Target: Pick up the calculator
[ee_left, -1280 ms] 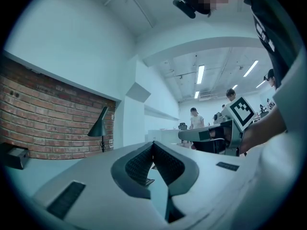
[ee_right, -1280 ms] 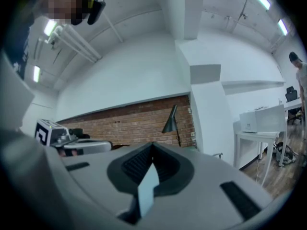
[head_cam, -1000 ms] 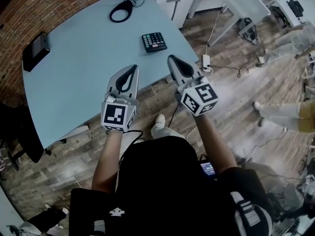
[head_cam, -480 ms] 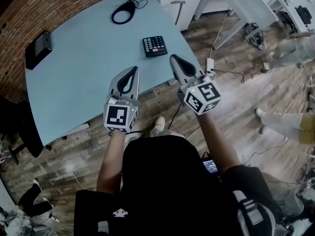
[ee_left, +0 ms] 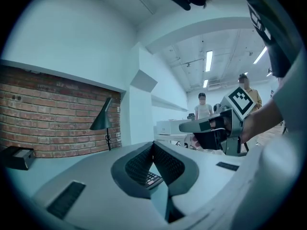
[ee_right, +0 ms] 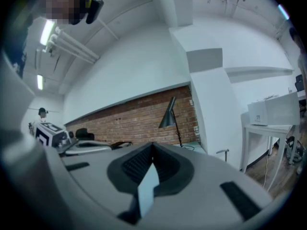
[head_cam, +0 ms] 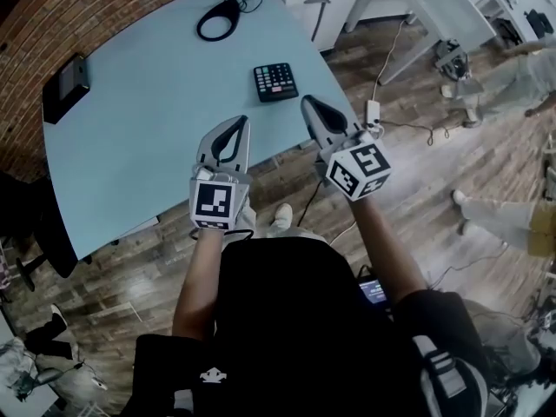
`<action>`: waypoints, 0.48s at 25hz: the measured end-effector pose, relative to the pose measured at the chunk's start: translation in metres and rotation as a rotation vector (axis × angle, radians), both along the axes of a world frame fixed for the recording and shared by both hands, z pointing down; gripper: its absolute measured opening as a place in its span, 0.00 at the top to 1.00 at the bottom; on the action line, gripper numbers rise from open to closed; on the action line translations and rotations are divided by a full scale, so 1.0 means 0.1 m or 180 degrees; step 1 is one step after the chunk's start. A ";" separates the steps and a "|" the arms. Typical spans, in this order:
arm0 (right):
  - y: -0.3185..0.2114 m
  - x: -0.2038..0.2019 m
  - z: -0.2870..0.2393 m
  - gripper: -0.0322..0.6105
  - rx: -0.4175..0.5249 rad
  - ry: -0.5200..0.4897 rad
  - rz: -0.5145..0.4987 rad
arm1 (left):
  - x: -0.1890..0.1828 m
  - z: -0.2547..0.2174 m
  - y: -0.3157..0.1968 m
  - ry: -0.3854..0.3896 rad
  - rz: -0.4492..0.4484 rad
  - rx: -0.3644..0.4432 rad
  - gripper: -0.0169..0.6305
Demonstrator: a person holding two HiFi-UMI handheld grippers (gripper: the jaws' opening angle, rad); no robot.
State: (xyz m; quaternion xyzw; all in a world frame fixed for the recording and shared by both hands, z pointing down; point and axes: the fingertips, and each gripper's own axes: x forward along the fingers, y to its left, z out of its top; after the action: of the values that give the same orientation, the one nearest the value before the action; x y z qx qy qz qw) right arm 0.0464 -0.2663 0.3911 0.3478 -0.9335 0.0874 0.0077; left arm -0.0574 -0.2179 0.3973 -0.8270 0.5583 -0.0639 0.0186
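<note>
The black calculator [head_cam: 275, 82] lies flat near the right edge of the light blue table [head_cam: 148, 120]. My left gripper [head_cam: 241, 120] is shut and empty, its tips over the table's near edge, short of the calculator and to its left. In the left gripper view the calculator [ee_left: 152, 178] shows low through the gap behind the closed tips [ee_left: 153, 143]. My right gripper [head_cam: 306, 101] is also shut and empty, held just off the table's right edge, close to the calculator's near right corner. In the right gripper view its tips [ee_right: 152, 145] meet, and the calculator is hidden.
A black lamp [head_cam: 215, 20] with its cord stands at the table's far end, and a black box [head_cam: 65, 81] sits by the brick wall. White desks [head_cam: 408, 7], cables and a power strip [head_cam: 373, 111] lie on the wooden floor to the right. People stand at the right edge.
Both grippers have edged a little forward toward the calculator, still shut. The calculator has not moved on the table.
</note>
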 end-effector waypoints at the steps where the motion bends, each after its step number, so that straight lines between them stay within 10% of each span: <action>1: -0.02 -0.01 0.00 0.95 0.0007 -0.0013 0.0021 | -0.01 0.02 -0.03 0.0000 0.0032 0.0003 0.97; 12: -0.30 -0.10 0.04 0.95 -0.0040 0.0005 0.0466 | 0.00 0.39 -0.44 -0.0121 0.0674 -0.0218 0.97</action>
State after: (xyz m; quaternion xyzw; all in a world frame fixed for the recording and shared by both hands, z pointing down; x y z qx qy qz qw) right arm 0.0369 -0.2960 0.3953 0.4152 -0.9049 0.0933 0.0042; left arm -0.0579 -0.2617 0.4361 -0.8802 0.4647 -0.0964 0.0075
